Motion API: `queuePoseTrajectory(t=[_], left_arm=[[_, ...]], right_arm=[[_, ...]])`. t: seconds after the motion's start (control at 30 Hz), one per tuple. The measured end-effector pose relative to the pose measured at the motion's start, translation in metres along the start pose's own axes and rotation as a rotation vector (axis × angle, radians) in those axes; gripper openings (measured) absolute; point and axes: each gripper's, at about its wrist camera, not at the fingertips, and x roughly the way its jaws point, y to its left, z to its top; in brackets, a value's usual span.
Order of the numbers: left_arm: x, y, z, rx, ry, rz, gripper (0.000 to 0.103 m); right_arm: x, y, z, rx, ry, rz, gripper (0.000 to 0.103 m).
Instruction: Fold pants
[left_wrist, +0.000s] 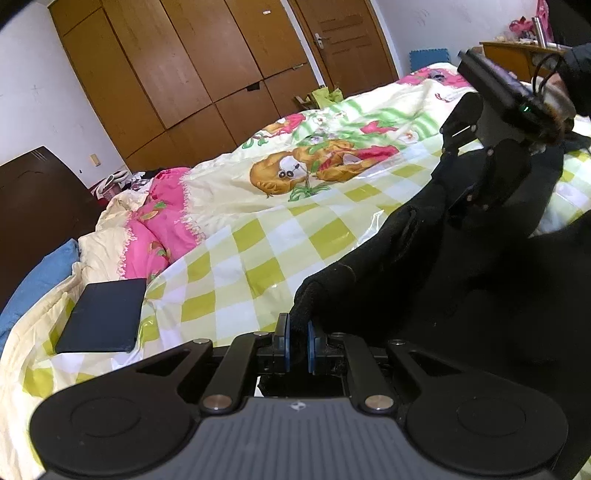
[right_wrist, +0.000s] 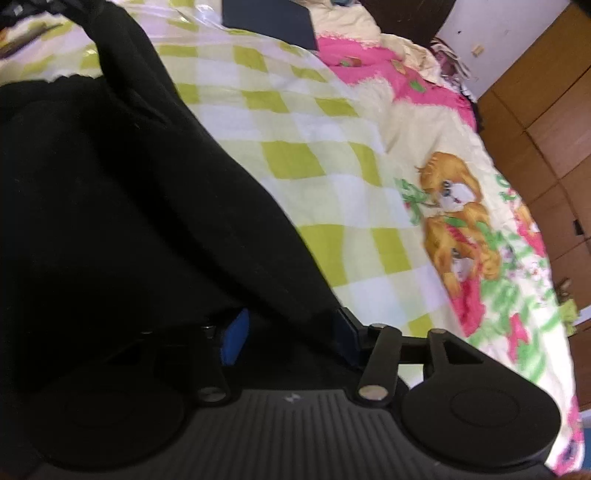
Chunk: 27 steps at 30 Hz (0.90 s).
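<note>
Pants: black pants (left_wrist: 424, 266) are lifted off the bed at two points, the dark cloth draped between the two grippers and hanging over the right-hand part of the checked cover; in the right wrist view the pants (right_wrist: 110, 184) fill the left half of the picture.
Left gripper: the left gripper (left_wrist: 298, 341) pinches a corner of the pants between its blue pads, the fingers (left_wrist: 282, 341) drawn narrow on the cloth.
Right gripper: the right gripper (right_wrist: 288, 332) has a fold of the pants running through between its fingers (right_wrist: 234, 339), which close on the cloth from either side; seen from the left wrist view, the right gripper (left_wrist: 476, 177) is raised farther down the bed, tilted, with the pants hanging below it.
Bed: the bed (left_wrist: 258, 251) carries a plastic-looking cover in yellow-green and white checks, and beyond it a cream quilt (left_wrist: 332, 147) printed with brown puppies and pink flowers.
Tablet case: a dark flat case (left_wrist: 103, 317) lies on the cover near the head of the bed, well apart from the pants.
Pillow: a blue pillow (left_wrist: 40, 269) lies by the dark headboard (left_wrist: 37, 206).
Room: a brown wooden wardrobe (left_wrist: 177, 74) lines the far wall, with a door (left_wrist: 343, 40) beside it.
</note>
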Motion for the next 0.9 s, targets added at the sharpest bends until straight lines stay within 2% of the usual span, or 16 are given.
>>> queuePoseTrajectory(t=[0.1,0.17,0.2,0.37,0.5,0.63,0.7,0.8,0.9], left_arm=[[-0.002,-0.002,0.000,0.008,0.003,-0.004,0.024],[-0.002,-0.002,-0.001,0.007,0.008,-0.004,0.024],[-0.002,0.000,-0.002,0.002,0.012,-0.003,0.024],[0.001,0.009,-0.002,-0.009,0.024,0.040,0.024],[-0.014,0.015,-0.003,-0.023,0.007,0.073,0.024],[-0.041,0.014,-0.017,-0.051,-0.017,0.070,0.024],[-0.052,0.009,-0.033,-0.066,-0.017,0.059,0.024],[-0.062,-0.001,-0.064,-0.088,0.014,0.059,0.024],[-0.067,-0.008,-0.096,-0.119,0.063,0.060,0.024]], right_arm=[[0.014,-0.006,0.007,0.033,0.003,-0.050,0.051],[0.020,-0.016,0.011,0.101,0.017,-0.037,0.026],[0.021,-0.020,0.013,0.140,0.035,-0.025,0.007],[-0.020,-0.016,0.012,0.151,0.032,-0.028,0.007],[-0.095,0.004,0.012,0.178,-0.005,-0.016,0.006],[-0.166,0.059,0.009,0.150,-0.003,0.024,0.006],[-0.184,0.097,0.007,0.129,0.014,0.056,0.006],[-0.191,0.155,0.001,0.122,0.034,0.145,0.007],[-0.178,0.195,-0.004,0.157,0.063,0.234,0.007]])
